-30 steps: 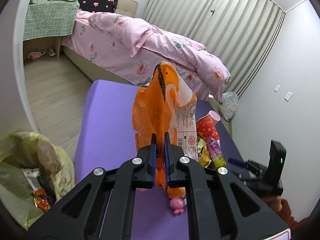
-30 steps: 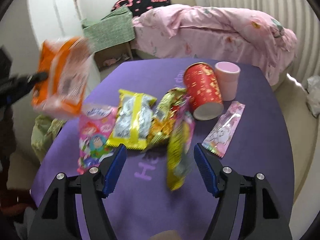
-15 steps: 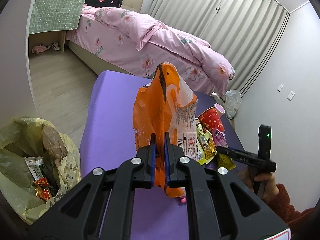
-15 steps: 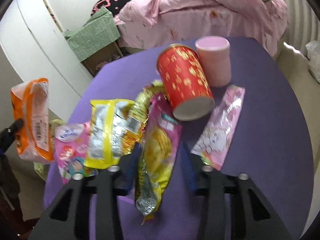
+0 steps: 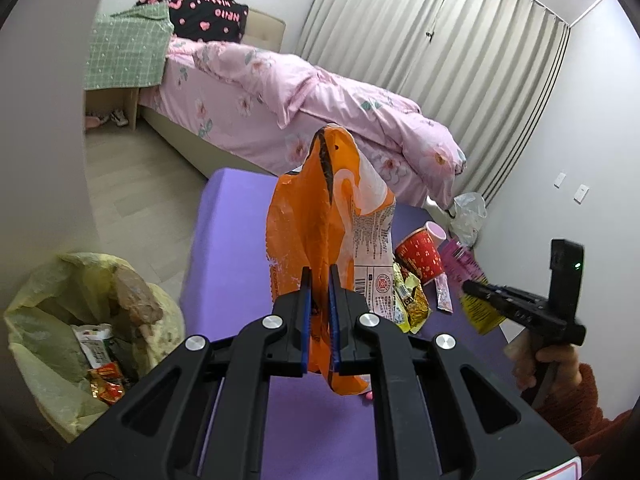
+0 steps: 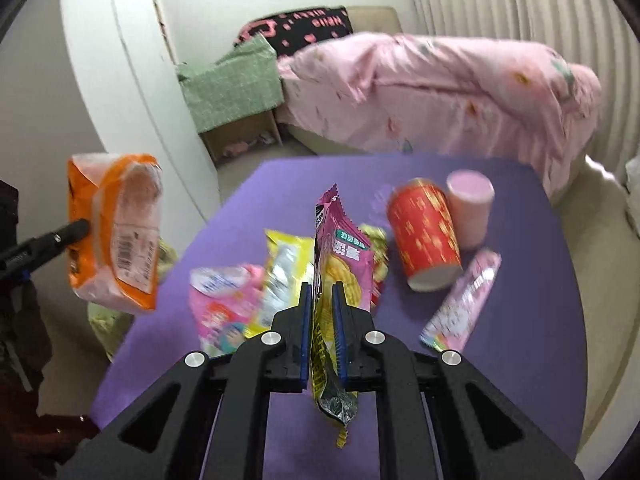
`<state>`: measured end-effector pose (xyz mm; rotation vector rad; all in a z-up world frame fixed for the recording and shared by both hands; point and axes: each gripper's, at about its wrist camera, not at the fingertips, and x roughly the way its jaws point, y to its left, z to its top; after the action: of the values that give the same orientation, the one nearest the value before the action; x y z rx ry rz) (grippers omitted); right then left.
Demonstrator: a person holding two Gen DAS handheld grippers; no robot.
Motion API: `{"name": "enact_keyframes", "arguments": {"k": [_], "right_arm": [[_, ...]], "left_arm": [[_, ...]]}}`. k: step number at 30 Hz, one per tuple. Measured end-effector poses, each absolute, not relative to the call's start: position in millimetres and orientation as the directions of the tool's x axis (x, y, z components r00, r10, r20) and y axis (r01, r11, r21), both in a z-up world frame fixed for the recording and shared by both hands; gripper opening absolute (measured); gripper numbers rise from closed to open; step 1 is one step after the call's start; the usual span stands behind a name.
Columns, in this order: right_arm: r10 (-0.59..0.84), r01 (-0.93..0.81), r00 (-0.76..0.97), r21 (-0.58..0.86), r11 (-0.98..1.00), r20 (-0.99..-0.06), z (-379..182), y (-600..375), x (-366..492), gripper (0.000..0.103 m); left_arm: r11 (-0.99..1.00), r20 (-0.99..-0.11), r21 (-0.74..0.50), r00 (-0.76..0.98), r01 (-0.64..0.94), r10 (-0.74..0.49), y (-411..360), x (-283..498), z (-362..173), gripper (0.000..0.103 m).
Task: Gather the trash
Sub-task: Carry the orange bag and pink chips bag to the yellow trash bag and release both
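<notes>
My left gripper [image 5: 319,276] is shut on an orange snack bag [image 5: 316,216], held upright in the air over the purple table [image 5: 232,240]. The right wrist view shows that bag [image 6: 116,232] at the left, off the table's edge. In my right gripper [image 6: 322,292] the jaws are closing; their pads press on a pink-and-yellow snack wrapper [image 6: 344,256], which hangs lifted above the table. A yellow-green trash bag [image 5: 60,320] with wrappers inside stands open on the floor, left of the table.
On the table lie a red paper cup [image 6: 424,232] on its side, a pink cup [image 6: 470,208], a pink stick wrapper [image 6: 464,304], a yellow wrapper [image 6: 280,276] and a pink cartoon wrapper [image 6: 220,312]. A bed with pink bedding [image 5: 320,100] stands behind.
My right gripper went from wide open to shut on the pink-and-yellow wrapper and raised it off the table. The left gripper drifted with the orange bag; more of the trash bag shows.
</notes>
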<state>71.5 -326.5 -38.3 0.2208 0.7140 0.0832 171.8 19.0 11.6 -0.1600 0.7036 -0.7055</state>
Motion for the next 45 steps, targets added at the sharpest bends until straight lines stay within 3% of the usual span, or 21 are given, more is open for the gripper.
{"name": "enact_keyframes", "arguments": {"k": [13,28,36,45], "right_arm": [[0.281,-0.227,0.803,0.167,0.959,-0.526,24.1,-233.0,90.8,0.011],[0.337,-0.314,0.764,0.138,0.939,-0.55,21.1,-177.6,113.9,0.011],[0.334,-0.316,0.752,0.133,0.939,-0.569,10.1,-172.6,118.7,0.011],[0.337,-0.302,0.723,0.163,0.939,-0.603,-9.6,-172.3,130.4,0.011]], "left_arm": [[0.847,-0.478,-0.318,0.699,0.426,-0.532,100.8,146.2,37.9,0.006],[0.947,-0.531,-0.29,0.8,0.138,-0.279,213.0,147.4,-1.6,0.006],[0.967,-0.607,-0.253,0.771,0.043,-0.193,228.0,172.7,-36.9,0.006],[0.98,-0.725,-0.175,0.662,0.091,-0.191,185.0,220.7,-96.5,0.006]]}}
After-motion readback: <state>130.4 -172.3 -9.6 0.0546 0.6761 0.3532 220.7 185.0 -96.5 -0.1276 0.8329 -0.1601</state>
